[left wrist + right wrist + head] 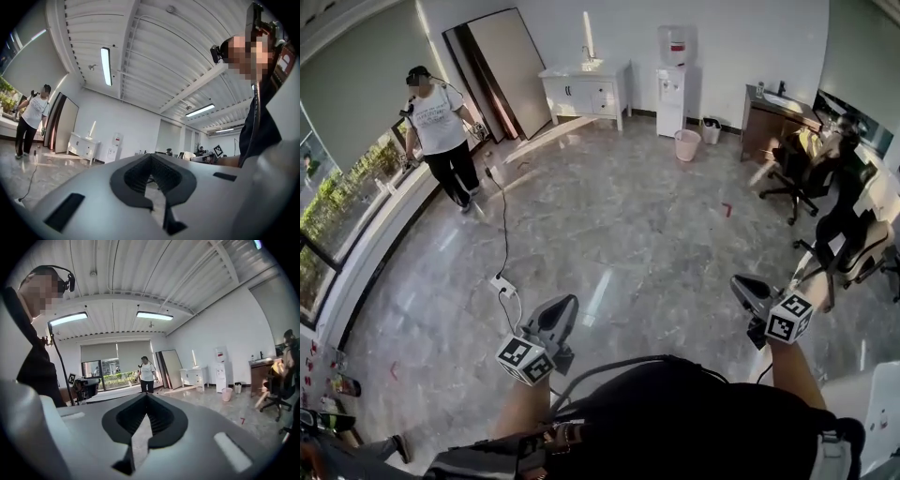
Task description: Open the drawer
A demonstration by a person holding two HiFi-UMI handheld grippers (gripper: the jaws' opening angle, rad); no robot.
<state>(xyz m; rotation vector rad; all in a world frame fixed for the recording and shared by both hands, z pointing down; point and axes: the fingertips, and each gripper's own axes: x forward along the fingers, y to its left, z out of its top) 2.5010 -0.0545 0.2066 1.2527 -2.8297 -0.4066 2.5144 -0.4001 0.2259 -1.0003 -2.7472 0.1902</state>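
Jaws of the left gripper (565,305) are pressed together with nothing between them; in its own view (151,155) the dark pads meet at the tips and leave only their moulded hollow behind. The right gripper (742,286) is closed and empty as well, its pads touching in the same way (146,396). Both are held out level over the bare marble floor (619,234), well apart from each other and touching nothing.

The white cabinet (584,92) that carries the drawer fronts (602,97) stands against the far wall, well ahead of both grippers. From the left gripper it lies far off and to the left of the jaw tips (84,145); from the right gripper it lies far off and to the right of them (194,376). Neither gripper is anywhere near it.

A water dispenser (672,86) stands just to the right of the cabinet, with a pink bin (687,144) on the floor before it. A standing person in a white shirt (441,127) is far ahead and left of the left gripper. A white power strip (502,284) on a black cable lies on the floor near the left gripper's tips. A seated person (836,187) on an office chair is ahead and right of the right gripper.
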